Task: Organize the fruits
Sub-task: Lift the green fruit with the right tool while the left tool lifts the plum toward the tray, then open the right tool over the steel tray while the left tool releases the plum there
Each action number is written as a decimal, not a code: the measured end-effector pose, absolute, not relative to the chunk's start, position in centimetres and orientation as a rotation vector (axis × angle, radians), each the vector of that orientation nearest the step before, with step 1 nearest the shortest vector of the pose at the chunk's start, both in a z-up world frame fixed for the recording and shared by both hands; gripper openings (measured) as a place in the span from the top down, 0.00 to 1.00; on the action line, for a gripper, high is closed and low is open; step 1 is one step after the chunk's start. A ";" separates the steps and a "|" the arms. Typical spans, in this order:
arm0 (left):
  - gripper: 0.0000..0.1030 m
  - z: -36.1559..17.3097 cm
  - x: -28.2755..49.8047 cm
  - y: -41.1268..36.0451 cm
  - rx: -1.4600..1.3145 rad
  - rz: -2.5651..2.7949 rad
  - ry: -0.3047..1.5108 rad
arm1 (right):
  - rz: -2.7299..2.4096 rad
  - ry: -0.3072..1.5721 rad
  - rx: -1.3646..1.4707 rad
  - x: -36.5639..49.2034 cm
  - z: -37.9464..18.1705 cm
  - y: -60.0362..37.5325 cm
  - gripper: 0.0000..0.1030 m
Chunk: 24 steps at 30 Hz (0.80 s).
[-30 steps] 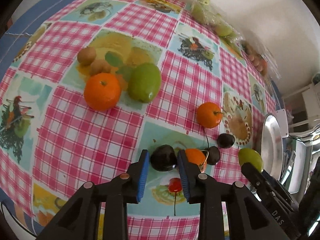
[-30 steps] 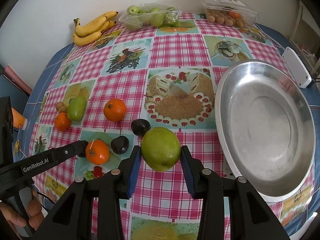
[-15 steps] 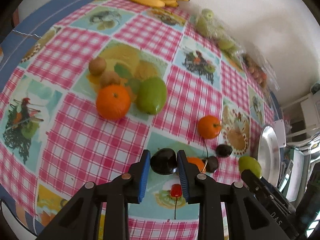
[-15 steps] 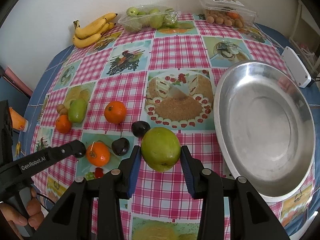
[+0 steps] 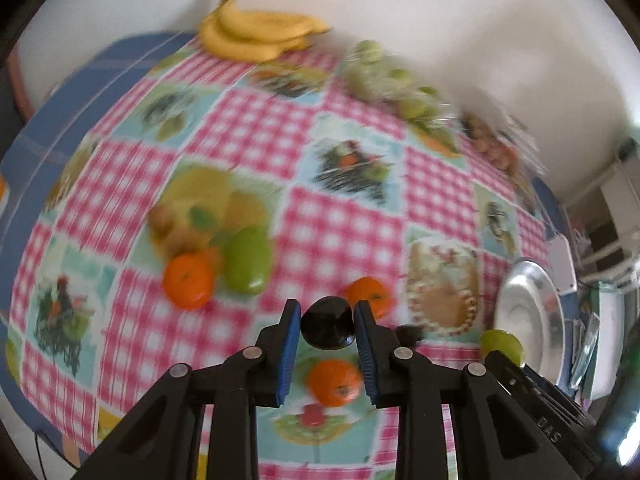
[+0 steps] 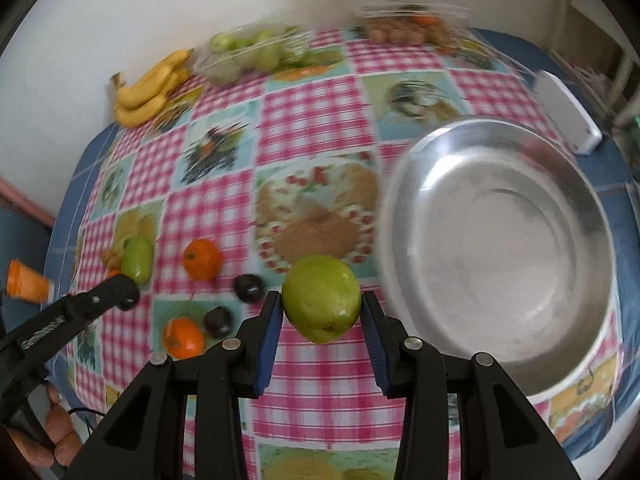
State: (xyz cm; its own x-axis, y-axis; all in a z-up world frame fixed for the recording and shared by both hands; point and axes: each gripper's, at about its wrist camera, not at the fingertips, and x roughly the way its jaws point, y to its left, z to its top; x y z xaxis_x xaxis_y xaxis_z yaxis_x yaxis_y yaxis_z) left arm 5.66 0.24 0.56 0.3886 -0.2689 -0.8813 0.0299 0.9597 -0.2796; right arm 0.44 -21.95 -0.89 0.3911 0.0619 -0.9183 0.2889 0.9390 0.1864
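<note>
My left gripper [image 5: 327, 330] is shut on a dark plum [image 5: 328, 328] and holds it above the checked tablecloth. My right gripper [image 6: 322, 312] is shut on a green mango [image 6: 322, 298], lifted just left of the silver bowl [image 6: 496, 236]. On the cloth lie three oranges [image 6: 202, 259], two more dark plums [image 6: 248, 287], a second green mango [image 6: 138, 260] and small kiwis [image 5: 162, 214]. The left gripper also shows in the right wrist view [image 6: 128, 292], and the held green mango in the left wrist view [image 5: 502, 345].
Bananas [image 6: 150, 88], a bag of green fruit [image 6: 256, 54] and a clear box of small brown fruit [image 6: 408, 26] line the far edge by the wall. A white device [image 6: 568, 116] lies behind the bowl. The views are motion-blurred.
My left gripper closed on the dark plum and lifted it off the cloth. My right gripper stayed shut on the mango and shifted a little toward the bowl.
</note>
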 end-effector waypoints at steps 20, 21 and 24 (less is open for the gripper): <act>0.72 -0.2 4.5 -19.6 0.015 -0.625 1.142 | -0.472 1.182 0.593 -3.6 -3.5 -34.6 0.60; 0.72 -0.5 4.7 -20.0 0.019 -0.628 1.150 | -0.467 1.181 0.604 -3.7 -3.6 -34.9 0.60; 0.71 -1.4 5.1 -20.7 0.016 -0.629 1.176 | -0.466 1.183 0.603 -3.7 -3.8 -34.9 0.60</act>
State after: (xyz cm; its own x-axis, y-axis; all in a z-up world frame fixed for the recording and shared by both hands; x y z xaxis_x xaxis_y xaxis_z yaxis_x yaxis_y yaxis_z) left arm 5.10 -20.74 -1.39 0.2351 -0.4502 -0.8614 0.4665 0.8298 -0.3063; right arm -3.74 -34.93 -3.77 0.3165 -0.0256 -0.9482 0.6283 0.7546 0.1894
